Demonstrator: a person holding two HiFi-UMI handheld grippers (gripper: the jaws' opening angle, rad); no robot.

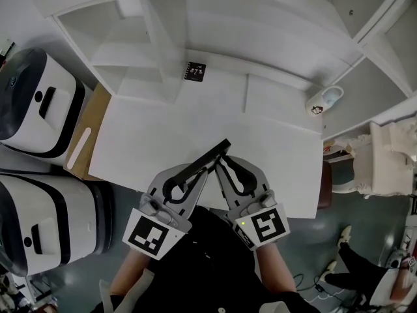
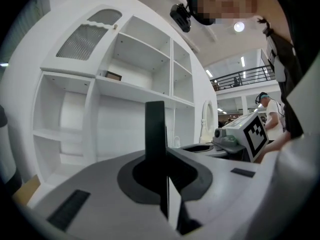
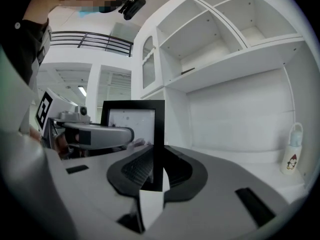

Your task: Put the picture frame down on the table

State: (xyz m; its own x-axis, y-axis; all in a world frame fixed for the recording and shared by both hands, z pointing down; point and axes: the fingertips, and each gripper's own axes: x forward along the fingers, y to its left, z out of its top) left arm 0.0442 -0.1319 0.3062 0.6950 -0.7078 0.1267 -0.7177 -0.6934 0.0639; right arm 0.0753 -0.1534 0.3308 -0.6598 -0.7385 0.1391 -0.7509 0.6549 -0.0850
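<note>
The picture frame (image 1: 212, 154) is clamped by both; L gripper (image 1: 203, 169) is closed on its edge, R gripper (image 1: 223, 168) likewise; long axis is pointed fwd past the jaw tips, w/ table (image 1: 143, 142) below.

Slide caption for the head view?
Left tool and right tool hold a black picture frame over the white table.
</note>
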